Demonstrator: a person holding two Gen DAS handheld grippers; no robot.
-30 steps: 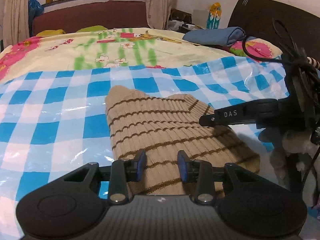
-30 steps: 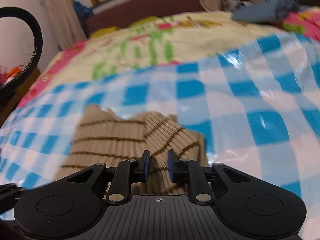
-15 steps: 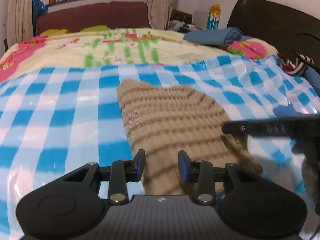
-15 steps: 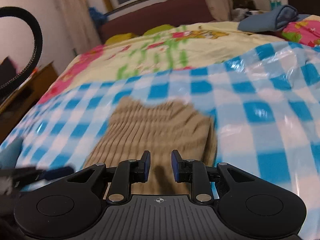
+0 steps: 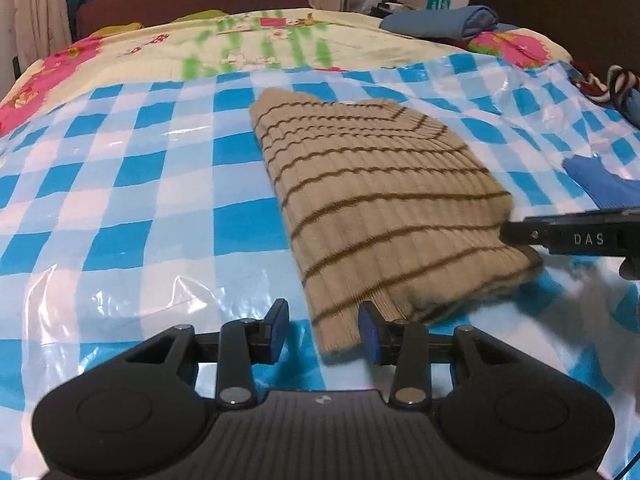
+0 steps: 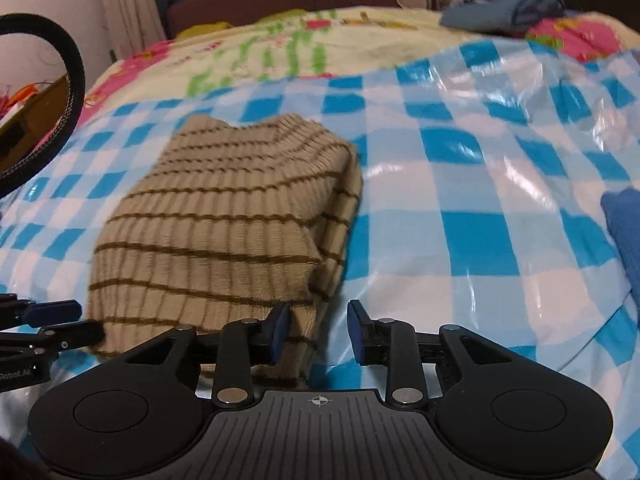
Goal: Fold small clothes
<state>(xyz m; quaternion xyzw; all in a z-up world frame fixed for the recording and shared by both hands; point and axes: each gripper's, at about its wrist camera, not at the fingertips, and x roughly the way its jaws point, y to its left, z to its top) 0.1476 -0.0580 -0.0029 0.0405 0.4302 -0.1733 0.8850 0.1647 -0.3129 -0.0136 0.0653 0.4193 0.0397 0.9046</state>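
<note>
A folded tan knit sweater (image 5: 376,208) with thin brown stripes lies flat on a blue-and-white checked plastic sheet (image 5: 132,184) spread over the bed. In the left wrist view its long axis runs from the near edge of the sheet away toward the headboard, leaning a little to the left as it recedes; the narrower far end, where the stripes meet in a V, points up the bed, and the broad folded end lies nearest the cameras. The stripes run across the width and the ribs run along the length.

The left gripper (image 5: 323,333) is held low and roughly level just above the sheet, aimed up the bed, its fingers parted wide with nothing between them except the near-left corner of the sweater, which the blue pads do not grip. The right gripper (image 6: 317,331) sits in a like pose at the near-right corner, fingers also spread apart and holding nothing; its left pad is just at the sweater's folded edge. In the left wrist view the right gripper's black finger comes in from the right, its tip at the sweater's right edge.

A blue cloth (image 5: 604,184) lies on the sheet to the right, apart from the sweater. A folded blue garment (image 5: 440,24) rests far up the bed on the floral bedspread (image 5: 248,36).
</note>
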